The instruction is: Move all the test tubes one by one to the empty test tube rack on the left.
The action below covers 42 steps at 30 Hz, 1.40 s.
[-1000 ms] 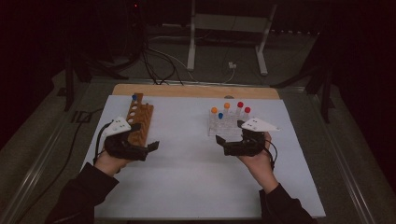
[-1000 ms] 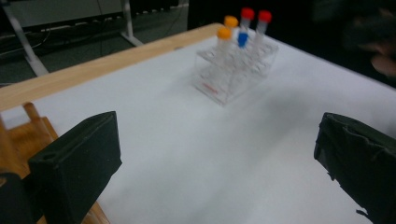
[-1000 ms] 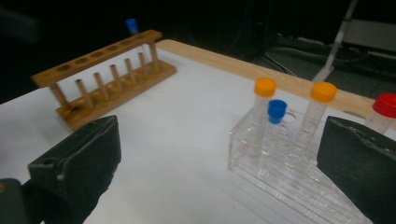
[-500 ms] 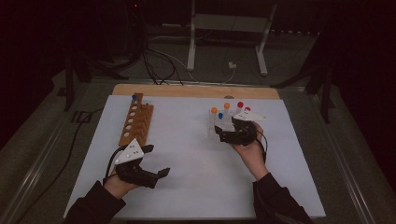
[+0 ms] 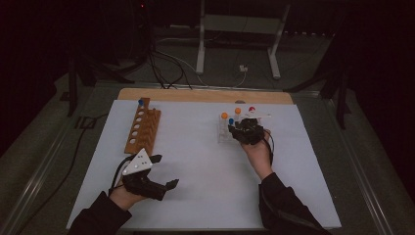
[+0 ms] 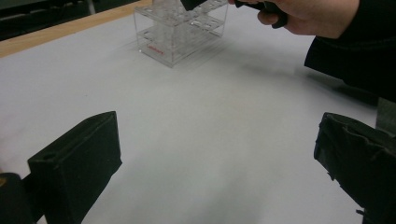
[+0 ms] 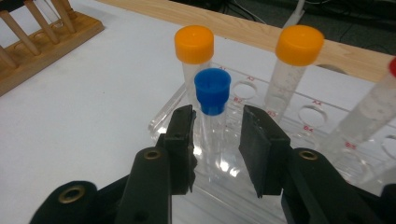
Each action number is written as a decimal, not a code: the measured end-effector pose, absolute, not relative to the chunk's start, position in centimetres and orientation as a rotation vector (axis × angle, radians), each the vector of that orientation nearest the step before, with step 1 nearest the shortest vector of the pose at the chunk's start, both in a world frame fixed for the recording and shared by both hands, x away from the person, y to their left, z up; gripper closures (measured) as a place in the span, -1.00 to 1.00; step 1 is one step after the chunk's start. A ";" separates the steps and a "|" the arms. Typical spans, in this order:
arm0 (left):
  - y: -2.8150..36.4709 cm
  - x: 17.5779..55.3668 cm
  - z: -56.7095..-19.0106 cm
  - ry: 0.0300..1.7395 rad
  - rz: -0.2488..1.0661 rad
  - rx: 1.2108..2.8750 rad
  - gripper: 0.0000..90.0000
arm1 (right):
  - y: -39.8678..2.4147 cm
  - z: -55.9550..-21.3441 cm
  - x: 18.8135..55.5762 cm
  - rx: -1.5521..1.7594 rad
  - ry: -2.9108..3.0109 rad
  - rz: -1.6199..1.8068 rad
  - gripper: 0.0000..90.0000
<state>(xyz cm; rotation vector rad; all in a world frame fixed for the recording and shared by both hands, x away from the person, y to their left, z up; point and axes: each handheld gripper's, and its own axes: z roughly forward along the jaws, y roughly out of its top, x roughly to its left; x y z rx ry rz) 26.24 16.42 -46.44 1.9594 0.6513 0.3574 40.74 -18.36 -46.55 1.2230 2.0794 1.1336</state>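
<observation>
Gripper (image 7: 217, 140) in my right hand is closing narrow around the upright blue-capped tube (image 7: 212, 105) in the clear rack (image 7: 177, 114), pads not yet pressing.

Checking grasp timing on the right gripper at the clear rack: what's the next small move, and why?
Probably close a little further on the blue-capped tube, then lift straight up. The right gripper has just been closing; its jaws straddle the tube below the cap, with slight gaps apparently left on both sides. The tube stands upright in the clear rack, with orange-capped tubes close behind, so a vertical pull avoids them.
</observation>
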 end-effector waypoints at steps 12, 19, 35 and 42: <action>16.6 26.3 -46.4 0.648 0.361 1.957 -0.97 | -17.7 -47.1 41.3 1.232 2.092 1.092 0.72; 16.7 26.4 -46.2 0.649 0.352 1.947 -0.97 | -17.8 -45.7 40.6 1.179 2.051 1.106 0.72; 15.5 26.4 -45.3 0.622 0.291 1.956 -0.97 | -17.9 -41.9 36.3 1.019 2.048 1.170 0.72; 14.6 26.7 -44.7 0.583 0.277 1.958 -0.97 | -17.4 -42.9 33.7 0.954 2.144 1.184 0.72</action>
